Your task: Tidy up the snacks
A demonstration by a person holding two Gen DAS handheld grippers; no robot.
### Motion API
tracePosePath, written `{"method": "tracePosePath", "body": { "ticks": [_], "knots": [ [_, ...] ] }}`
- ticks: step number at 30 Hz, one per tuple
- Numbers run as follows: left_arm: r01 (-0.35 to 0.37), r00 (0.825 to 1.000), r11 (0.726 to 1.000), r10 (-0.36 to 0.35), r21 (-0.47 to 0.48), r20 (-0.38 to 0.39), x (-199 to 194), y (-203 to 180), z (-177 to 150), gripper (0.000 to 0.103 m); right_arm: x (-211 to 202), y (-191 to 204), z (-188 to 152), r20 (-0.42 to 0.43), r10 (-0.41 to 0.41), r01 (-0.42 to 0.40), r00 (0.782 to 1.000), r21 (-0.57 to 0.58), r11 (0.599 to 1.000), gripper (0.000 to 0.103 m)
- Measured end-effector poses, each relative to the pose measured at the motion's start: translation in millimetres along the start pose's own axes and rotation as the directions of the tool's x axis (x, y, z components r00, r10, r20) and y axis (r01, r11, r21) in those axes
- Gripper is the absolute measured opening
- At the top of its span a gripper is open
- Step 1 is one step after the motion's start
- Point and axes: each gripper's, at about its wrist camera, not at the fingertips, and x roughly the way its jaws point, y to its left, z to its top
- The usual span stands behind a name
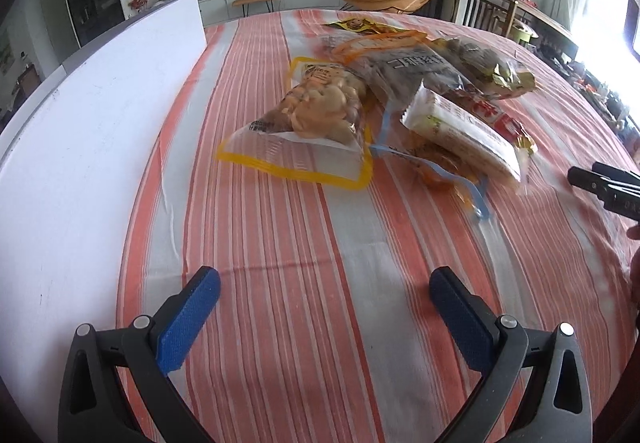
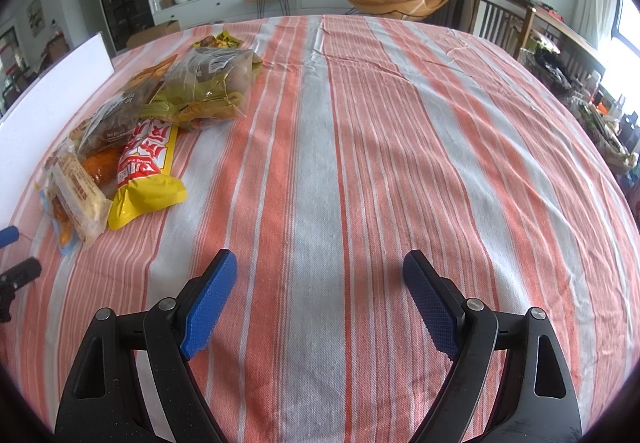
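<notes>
Ahead of the left gripper [image 1: 324,313], whose fingers stand wide and empty over the striped tablecloth [image 1: 280,243], the snack pile [image 1: 380,99] lies up the cloth and a little right, the clear yellow-edged bag [image 1: 308,115] nearest and lengthwise toward that gripper, so I judge the left hand better placed. From the right gripper [image 2: 320,299], also wide and empty, the pile sits well off to the left. Only the right wrist view shows the red and yellow packet [image 2: 146,163] whole; only the left shows the white board [image 1: 80,147] beside the pile.
</notes>
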Motion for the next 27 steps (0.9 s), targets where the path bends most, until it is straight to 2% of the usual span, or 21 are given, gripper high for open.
{"method": "tracePosePath", "body": {
  "ticks": [20,22,24,26,27],
  "knots": [
    [0.012,1.0,1.0,-0.012,0.007,0.008,-3.5,-1.2,-4.0,0.103,-1.5,1.8,-1.3,-0.001,0.001,-0.001,1.0,-0.009,1.0,0.09],
    [0.012,1.0,1.0,-0.012,0.007,0.008,-3.3,-1.0,-4.0,0.103,-6.2,10.9,2.0,-0.021,0.085,-0.086,0.996,-0.052,0.995,0.088],
    [0.012,1.0,1.0,-0.012,0.007,0.008,-3.3,-1.0,-3.9,0.103,-21.7,28.2,12.3,0.023,0.191,-0.187,0.981,-0.102,0.977,0.088],
    [0.013,1.0,1.0,-0.013,0.007,0.008,-3.3,-0.9,-3.9,0.103,-34.8,52.2,28.3,0.044,0.317,-0.304,0.947,-0.18,0.935,0.088],
    [0.013,1.0,1.0,-0.013,0.007,0.008,-3.3,-1.0,-3.9,0.103,-37.2,70.2,39.3,0.01,0.391,-0.378,0.92,-0.237,0.895,0.088]
  ]
}}
